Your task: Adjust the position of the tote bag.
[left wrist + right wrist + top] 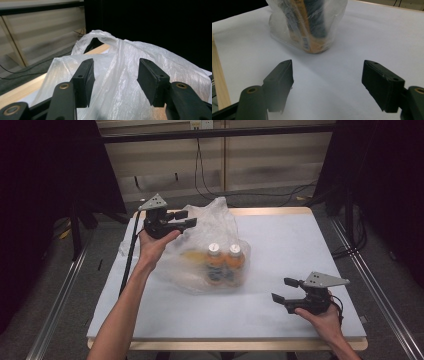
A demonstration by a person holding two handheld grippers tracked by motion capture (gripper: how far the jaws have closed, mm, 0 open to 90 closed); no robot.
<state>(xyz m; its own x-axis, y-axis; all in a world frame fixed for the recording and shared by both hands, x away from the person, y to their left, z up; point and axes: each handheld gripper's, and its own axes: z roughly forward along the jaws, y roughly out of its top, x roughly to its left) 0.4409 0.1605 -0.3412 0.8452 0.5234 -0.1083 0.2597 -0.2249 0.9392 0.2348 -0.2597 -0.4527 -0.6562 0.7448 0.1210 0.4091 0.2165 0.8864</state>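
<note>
A clear plastic bag (215, 245) stands on the white table top (285, 240), left of centre. Inside it two orange bottles with white caps (214, 261) (234, 259) stand side by side. My left gripper (190, 218) hovers at the bag's upper left, pointing right, open. In the left gripper view the crumpled bag (125, 50) and its handle loop rise beyond the gap between the jaws (115, 75), and no pad presses on it. My right gripper (280, 289) rests low at the front right, open and empty (327, 72), facing the bag (287, 27) and an orange-labelled bottle (308, 42).
The table has a pale wooden rim (270, 211). Black curtains hang at both sides, and cables (210, 190) run across the floor behind the table. Bare white surface lies between the bag and the right gripper.
</note>
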